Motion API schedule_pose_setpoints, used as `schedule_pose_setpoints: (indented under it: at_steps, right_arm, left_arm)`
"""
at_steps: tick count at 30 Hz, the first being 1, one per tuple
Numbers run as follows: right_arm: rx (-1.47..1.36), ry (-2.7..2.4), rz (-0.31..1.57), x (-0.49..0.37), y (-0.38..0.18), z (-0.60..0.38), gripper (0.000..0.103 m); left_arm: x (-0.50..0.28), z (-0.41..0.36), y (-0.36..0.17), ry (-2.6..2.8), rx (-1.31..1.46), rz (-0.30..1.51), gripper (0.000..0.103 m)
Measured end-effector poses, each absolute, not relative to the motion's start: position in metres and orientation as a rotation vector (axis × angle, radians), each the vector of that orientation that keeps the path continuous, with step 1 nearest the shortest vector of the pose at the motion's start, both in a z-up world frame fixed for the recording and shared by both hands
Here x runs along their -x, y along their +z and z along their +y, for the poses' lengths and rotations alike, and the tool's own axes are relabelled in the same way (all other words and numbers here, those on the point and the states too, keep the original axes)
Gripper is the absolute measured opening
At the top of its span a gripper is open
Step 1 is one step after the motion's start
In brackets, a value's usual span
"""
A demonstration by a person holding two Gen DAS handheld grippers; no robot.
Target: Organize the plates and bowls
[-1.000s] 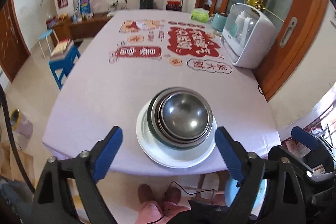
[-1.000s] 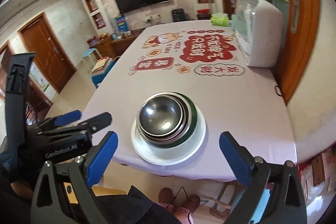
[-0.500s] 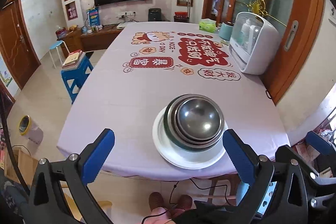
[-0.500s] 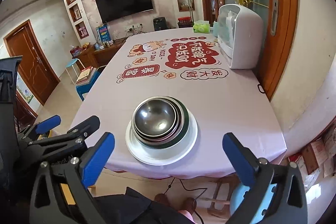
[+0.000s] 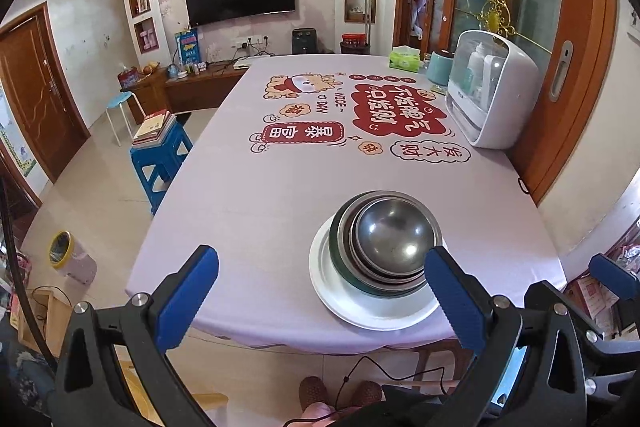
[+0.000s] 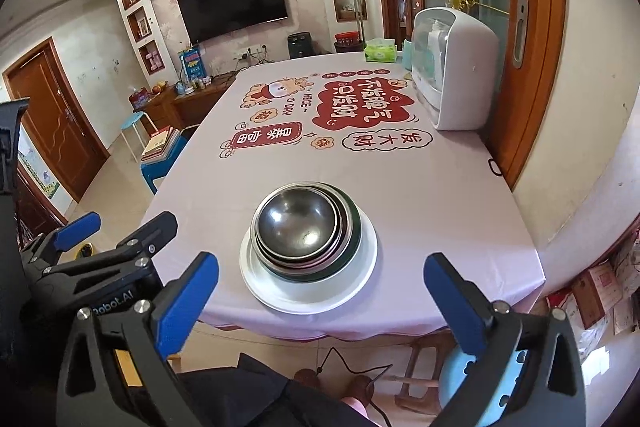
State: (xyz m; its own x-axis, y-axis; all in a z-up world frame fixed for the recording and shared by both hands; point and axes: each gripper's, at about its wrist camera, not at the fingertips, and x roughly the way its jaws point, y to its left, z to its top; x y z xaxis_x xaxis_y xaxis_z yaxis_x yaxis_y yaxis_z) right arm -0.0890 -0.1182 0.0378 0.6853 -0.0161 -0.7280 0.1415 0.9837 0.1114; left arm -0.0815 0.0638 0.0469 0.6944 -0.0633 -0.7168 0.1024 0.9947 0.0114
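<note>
Dining table (image 5: 280, 195) under a pale lilac printed tablecloth (image 6: 420, 187), red cartoon lettering across the far half.

Near edge of the table, toward the near right corner: one white plate (image 5: 340, 301). A nest of stainless steel bowls (image 5: 390, 241) sits on it, stacked one inside another, rims up. The outermost bowl looks darker, greenish on the outside. The stack sits slightly off-centre on the plate, so more of the white rim shows on the side nearest the table's edge.

Left gripper (image 5: 320, 293): blue pads (image 5: 188, 293) spread wide, nothing between them, touching nothing. It hangs off the near edge, angled down at the table. In its own view the right-hand pad overlaps the plate's rim, but the right wrist view shows this gripper out to the left of the table, clear of the plate.

Right gripper (image 6: 320, 293): also spread wide and empty, held off the near edge, with the plate and bowls lying beyond the gap between its pads.

Far right edge of the table: white domed appliance (image 5: 494, 91) with bottles visible inside. Behind it, a teal canister (image 5: 440, 67) and a green tissue pack (image 5: 405, 59) at the far right corner.

Floor to the left of the table: blue stool (image 5: 160, 155) carrying a pile of books.
</note>
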Motion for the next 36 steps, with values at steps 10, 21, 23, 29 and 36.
schedule_pose_setpoints:
  at_steps: [10,21,23,29,36]
  right_arm:
    - [-0.173,-0.076,0.828,0.083,0.034,-0.116,0.103]
    - [-0.174,-0.081,0.850,0.077,0.030,-0.116,0.103]
    - [-0.174,-0.084,0.856,0.076,0.029,-0.115,0.103]
    - [-0.176,-0.089,0.873,0.072,0.027,-0.116,0.103]
    - [-0.175,-0.090,0.875,0.071,0.027,-0.115,0.103]
  left_arm:
    - [0.080,0.070,0.042,-0.084,-0.049,0.810,0.102]
    - [0.072,0.073,0.033,-0.093,-0.039,0.847,0.102]
    - [0.070,0.072,0.032,-0.096,-0.040,0.854,0.102]
    - [0.064,0.071,0.029,-0.102,-0.039,0.871,0.102]
    - [0.060,0.071,0.028,-0.102,-0.039,0.874,0.102]
